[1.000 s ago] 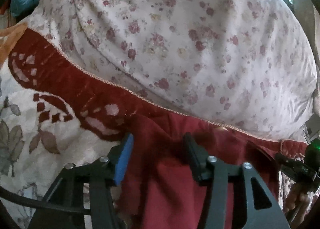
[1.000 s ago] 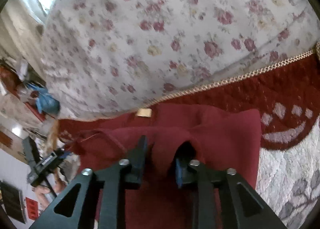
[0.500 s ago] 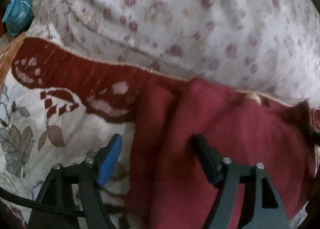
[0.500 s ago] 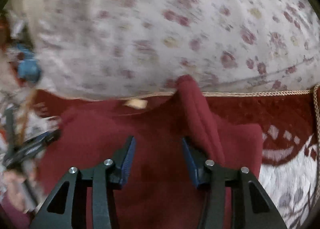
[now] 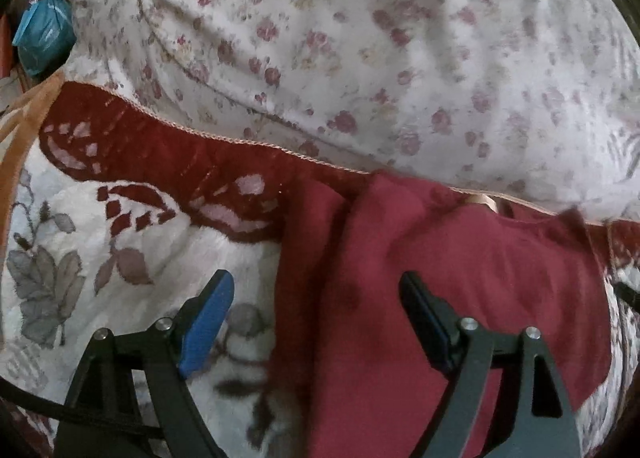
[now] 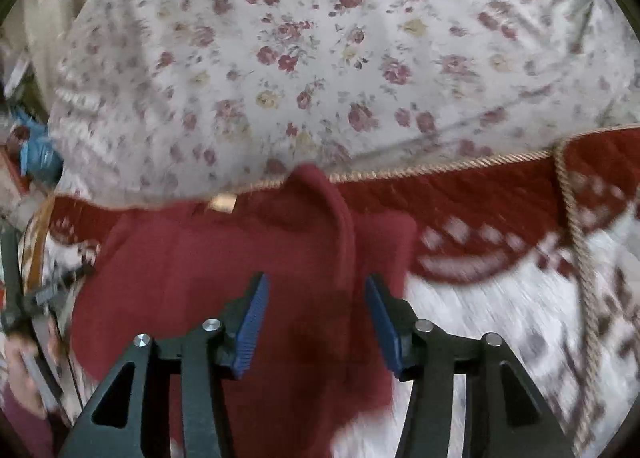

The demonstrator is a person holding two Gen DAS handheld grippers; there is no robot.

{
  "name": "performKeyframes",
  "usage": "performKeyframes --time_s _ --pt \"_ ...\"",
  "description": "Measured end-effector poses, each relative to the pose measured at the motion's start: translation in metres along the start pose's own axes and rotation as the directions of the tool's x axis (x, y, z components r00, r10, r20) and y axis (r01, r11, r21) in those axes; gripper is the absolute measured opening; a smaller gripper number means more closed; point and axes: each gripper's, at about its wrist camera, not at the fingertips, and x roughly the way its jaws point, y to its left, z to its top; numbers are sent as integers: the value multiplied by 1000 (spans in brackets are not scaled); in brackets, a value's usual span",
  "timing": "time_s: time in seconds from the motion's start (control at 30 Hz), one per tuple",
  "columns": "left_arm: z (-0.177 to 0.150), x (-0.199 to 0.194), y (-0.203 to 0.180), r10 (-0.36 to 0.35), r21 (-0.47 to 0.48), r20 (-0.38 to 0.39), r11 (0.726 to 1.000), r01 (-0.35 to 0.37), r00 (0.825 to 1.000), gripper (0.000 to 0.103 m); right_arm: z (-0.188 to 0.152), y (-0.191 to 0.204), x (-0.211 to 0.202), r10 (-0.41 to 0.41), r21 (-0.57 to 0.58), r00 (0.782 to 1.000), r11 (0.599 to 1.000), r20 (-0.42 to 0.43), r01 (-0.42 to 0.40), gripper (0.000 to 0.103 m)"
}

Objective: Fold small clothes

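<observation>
L gripper: jaws spread wide and just been opening further; nothing is pinched, though the left edge of the red garment lies in the gap below, clear of both pads. R gripper: jaws at a medium spread, also just been opening; a raised ridge of the same garment runs up between them but is not pressed by either pad. Both releases are judged to mark the end of a fold stroke: cloth is let go so the folded layer can settle flat. The garment is laid on the white-and-maroon blanket, w/ its far edge reaching the gold-corded border; the blanket is presumably used as the work surface because it is broad and fairly level. A tan label is seen at the garment's far edge, approx. at the neckline, so the top of the piece is judged to point away from the cameras. The ridge is prob. a crease left by the last grip and may need smoothing. Beyond the border a floral sheet is bunched high, limiting room on that side. Far left, a blue bag is visible, well apart from the work. Fold judged partly done
</observation>
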Motion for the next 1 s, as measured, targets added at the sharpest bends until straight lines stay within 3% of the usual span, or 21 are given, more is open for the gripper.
performKeyframes --time_s 0.13,0.2,0.3,0.4,0.53,0.63,0.7,0.83,1.0 --pt "-15 -19 1 10 23 -5 1000 -10 1000 84 -39 7 -3 -41 -75 996 997 -73 35 52" --pt "-23 -29 2 20 22 -25 1000 -20 999 84 -56 14 1 -51 -126 994 991 -95 39 15" --pt "-38 -52 12 26 8 -24 1000 -26 999 84 -65 24 -10 -64 -173 996 984 -56 53 8" --pt "-57 -57 26 20 -35 -28 999 -21 999 86 -71 16 -20 -87 -171 995 982 -48 78 7" --pt "-74 -33 40 16 -73 -104 997 -24 994 86 -75 21 -13 -137 -186 987 975 -87 119 8" --pt "-76 -25 46 -19 -89 -112 996 9 994 86 -60 37 -34 -149 -143 988 979 -30 143 20" --pt "-74 -22 46 -30 -95 -118 995 19 993 86 -51 54 -43 -103 -147 995 984 2 102 39" --pt "-74 -19 42 -28 -78 -117 997 19 993 86 -34 122 -16 71 -221 996 972 -56 -82 41" --pt "-74 -16 46 -40 -87 -122 996 29 992 88 -20 211 55 102 -361 989 923 -108 -135 41"
